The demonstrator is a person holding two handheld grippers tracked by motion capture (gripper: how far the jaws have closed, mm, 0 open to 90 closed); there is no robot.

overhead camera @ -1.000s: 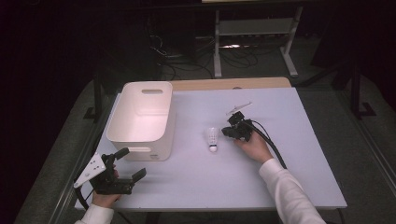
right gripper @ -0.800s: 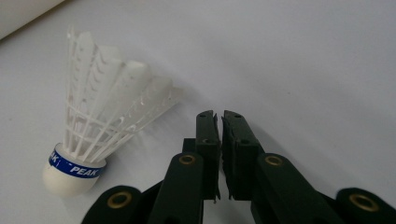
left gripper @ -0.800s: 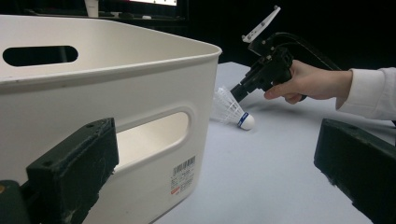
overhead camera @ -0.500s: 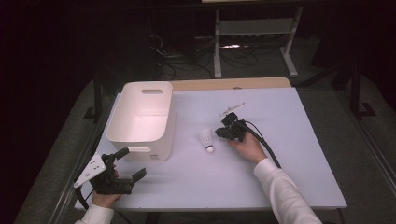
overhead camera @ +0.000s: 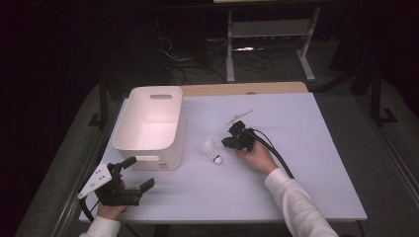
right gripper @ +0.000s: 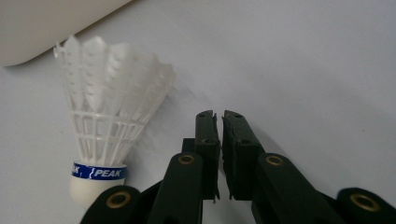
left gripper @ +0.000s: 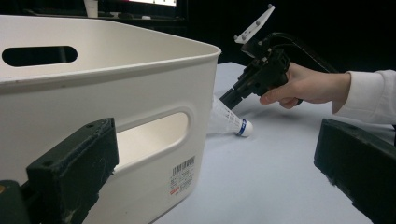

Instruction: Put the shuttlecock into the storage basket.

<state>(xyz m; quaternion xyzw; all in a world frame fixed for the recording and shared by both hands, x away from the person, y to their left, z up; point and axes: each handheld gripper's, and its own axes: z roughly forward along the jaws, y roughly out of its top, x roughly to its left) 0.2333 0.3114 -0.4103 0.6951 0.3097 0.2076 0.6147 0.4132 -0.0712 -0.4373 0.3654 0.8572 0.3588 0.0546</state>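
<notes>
One shuttlecock (overhead camera: 211,151), one bin (overhead camera: 148,127), two hand-held grippers.

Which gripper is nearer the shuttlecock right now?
Right. The right gripper sits just beside the shuttlecock, jaws shut, not holding it. The left gripper is open at the table's near left corner, by the white bin.

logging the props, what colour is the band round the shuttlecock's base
Blue with white lettering, on the shuttlecock; the right gripper view shows it best.

Bin (overhead camera: 148,123) walls off the left — bare table (overhead camera: 306,128) right of the shuttlecock (overhead camera: 211,151).
</notes>
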